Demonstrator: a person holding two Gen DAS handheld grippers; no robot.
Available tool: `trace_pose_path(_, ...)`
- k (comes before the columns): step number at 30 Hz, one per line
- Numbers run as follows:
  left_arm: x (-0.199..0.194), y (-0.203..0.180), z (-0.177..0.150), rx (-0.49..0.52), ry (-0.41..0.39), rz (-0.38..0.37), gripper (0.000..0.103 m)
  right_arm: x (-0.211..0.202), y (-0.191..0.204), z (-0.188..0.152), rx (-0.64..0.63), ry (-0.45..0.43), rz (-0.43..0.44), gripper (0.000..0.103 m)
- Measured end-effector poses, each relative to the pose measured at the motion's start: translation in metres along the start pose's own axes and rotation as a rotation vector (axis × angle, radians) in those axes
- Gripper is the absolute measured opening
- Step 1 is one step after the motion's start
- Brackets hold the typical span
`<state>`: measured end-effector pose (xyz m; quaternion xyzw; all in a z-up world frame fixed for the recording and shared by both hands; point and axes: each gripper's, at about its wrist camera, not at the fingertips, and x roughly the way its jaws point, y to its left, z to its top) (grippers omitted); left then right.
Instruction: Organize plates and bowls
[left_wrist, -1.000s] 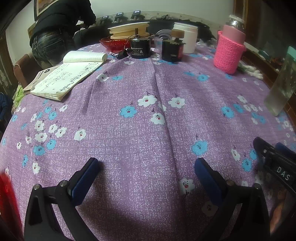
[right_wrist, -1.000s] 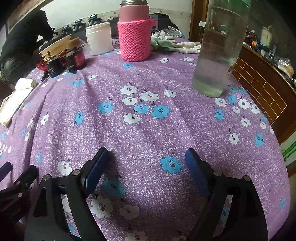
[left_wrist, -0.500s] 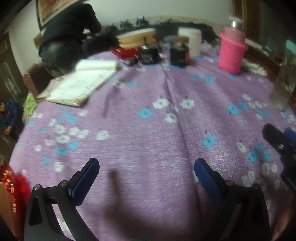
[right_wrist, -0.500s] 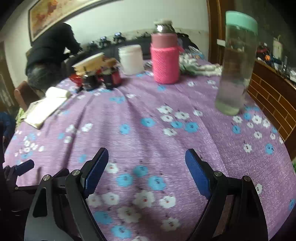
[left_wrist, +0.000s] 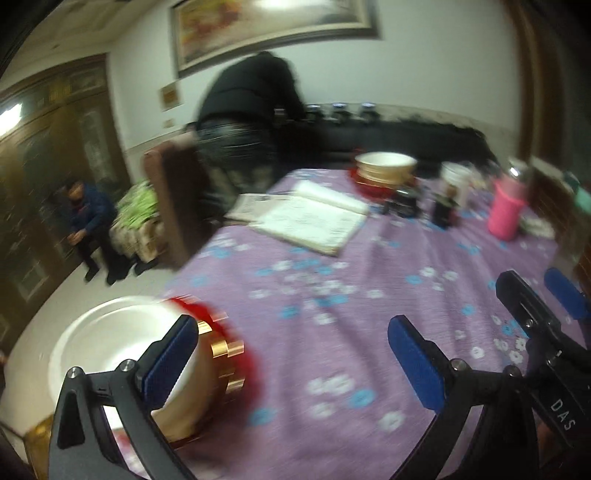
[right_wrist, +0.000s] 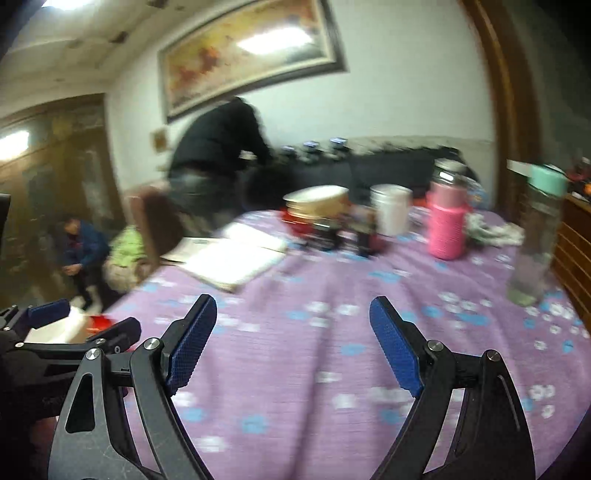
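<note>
A white bowl (left_wrist: 110, 350) with a red and gold outside stands at the table's near left edge in the left wrist view. My left gripper (left_wrist: 291, 354) is open, its left finger (left_wrist: 173, 358) in front of the bowl's rim and only purple cloth between the pads. Whether that finger touches the bowl is lost in blur. A stack of cream bowls (left_wrist: 386, 166) rests on a red plate (left_wrist: 369, 190) at the far side, also seen as the stack (right_wrist: 317, 201) in the right wrist view. My right gripper (right_wrist: 293, 343) hangs open over the cloth, empty.
An open notebook (left_wrist: 314, 221), dark jars (left_wrist: 445, 210), a white tub (left_wrist: 456, 181), a pink-sleeved flask (right_wrist: 447, 229) and a clear bottle (right_wrist: 535, 236) stand on the flowered cloth (right_wrist: 332, 369). A brown chair (left_wrist: 173, 199), a standing person and a seated person are beyond the left edge.
Both grippers have risen and swung to the left, so the room and wall now show. The white bowl has come into the left wrist view beside the left finger. Both jaws have stayed equally wide.
</note>
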<state>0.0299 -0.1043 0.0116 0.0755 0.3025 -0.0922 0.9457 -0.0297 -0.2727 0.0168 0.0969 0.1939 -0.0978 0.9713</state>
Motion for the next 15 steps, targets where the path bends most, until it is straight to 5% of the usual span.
trace_pose_path(9,-0.044,0.114,-0.016,-0.18,-0.034,0.205,0.102,-0.031,0.117,0.0,-0.116,-0.054,0.226,0.086)
trace_pose_path(15,-0.047,0.15,-0.023,-0.227,-0.039,0.26,0.102,-0.034,0.173,-0.005,-0.192,-0.058,0.294,0.086)
